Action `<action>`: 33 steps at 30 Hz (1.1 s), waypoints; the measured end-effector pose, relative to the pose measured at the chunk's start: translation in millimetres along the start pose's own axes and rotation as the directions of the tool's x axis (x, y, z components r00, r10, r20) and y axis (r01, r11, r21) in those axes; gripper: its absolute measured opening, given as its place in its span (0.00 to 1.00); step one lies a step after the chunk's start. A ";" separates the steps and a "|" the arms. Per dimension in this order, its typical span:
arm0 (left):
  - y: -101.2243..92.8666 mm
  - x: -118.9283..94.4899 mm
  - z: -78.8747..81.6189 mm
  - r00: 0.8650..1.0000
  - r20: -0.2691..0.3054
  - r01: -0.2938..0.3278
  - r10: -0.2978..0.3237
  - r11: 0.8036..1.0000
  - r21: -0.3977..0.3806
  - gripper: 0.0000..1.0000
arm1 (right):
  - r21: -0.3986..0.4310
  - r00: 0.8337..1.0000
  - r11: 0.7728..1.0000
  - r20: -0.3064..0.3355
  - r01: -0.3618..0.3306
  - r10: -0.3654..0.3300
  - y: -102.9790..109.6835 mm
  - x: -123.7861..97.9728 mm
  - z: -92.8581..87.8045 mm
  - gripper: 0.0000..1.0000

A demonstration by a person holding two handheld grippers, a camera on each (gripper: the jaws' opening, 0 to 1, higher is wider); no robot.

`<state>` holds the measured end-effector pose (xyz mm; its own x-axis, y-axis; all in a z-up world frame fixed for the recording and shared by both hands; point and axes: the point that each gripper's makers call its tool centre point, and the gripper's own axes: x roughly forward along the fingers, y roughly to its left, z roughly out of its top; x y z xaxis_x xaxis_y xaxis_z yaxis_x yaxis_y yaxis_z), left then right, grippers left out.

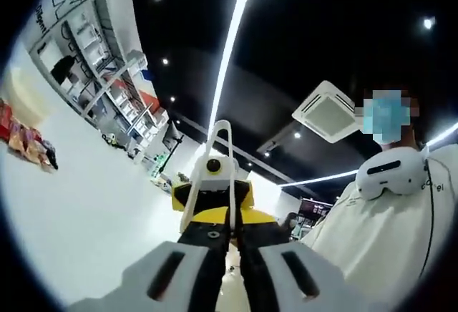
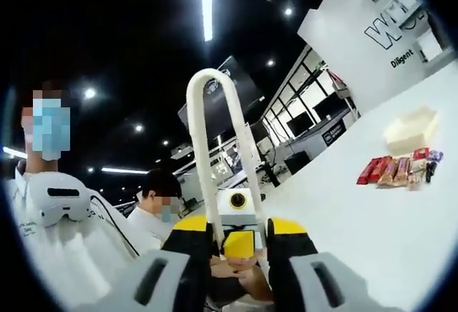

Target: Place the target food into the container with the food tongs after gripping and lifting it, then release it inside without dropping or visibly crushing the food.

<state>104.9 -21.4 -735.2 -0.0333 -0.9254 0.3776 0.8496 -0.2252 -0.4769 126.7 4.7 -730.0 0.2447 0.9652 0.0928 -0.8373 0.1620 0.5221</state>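
While both grippers point up and away from the table (image 2: 401, 233), the right gripper (image 2: 240, 255) pinches the white food tongs (image 2: 204, 154); the left gripper (image 1: 232, 255) is pressed together. Packaged snacks (image 2: 397, 170) (the likely target) lie beside a pale container (image 2: 411, 129); next, swing down toward them.

Black ceiling (image 1: 300, 33) w/ strip light (image 1: 232, 47), white table (image 2: 372, 219).

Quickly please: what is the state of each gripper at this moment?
The left gripper: closed, nothing visible between its fingers.
The right gripper: closed on the food tongs, fingers outside both arms.
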 end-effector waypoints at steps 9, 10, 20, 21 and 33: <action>12.1 -6.2 5.0 0.996 -0.032 -0.083 0.085 0.995 0.061 0.10 | -0.054 0.995 0.995 0.061 0.081 -0.078 -14.4 -17.4 18.2 0.19; 13.4 -8.1 4.8 0.994 -0.045 -0.095 0.098 0.993 0.066 0.11 | -0.065 0.994 0.993 0.063 0.096 -0.092 -17.0 -18.8 18.7 0.19; 35.3 -31.4 12.2 0.976 -0.038 -0.208 0.213 0.972 0.110 0.04 | -0.107 0.985 0.980 0.066 0.169 -0.163 -34.2 -22.0 18.9 0.16; 41.2 -36.1 14.2 0.970 -0.035 -0.236 0.242 0.965 0.115 0.05 | -0.106 0.983 0.979 0.068 0.176 -0.170 -36.4 -22.3 20.0 0.16; 75.0 -53.6 19.7 0.890 -0.028 -0.433 0.456 0.862 0.263 0.24 | -0.168 0.956 0.941 0.034 0.294 -0.293 -73.7 -28.8 19.7 0.17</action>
<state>180.8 17.4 -775.5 0.3426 -0.9346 0.0960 0.8853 0.2870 -0.3659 191.0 -39.1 -754.5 0.4957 0.8678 -0.0350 -0.7981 0.4711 0.3757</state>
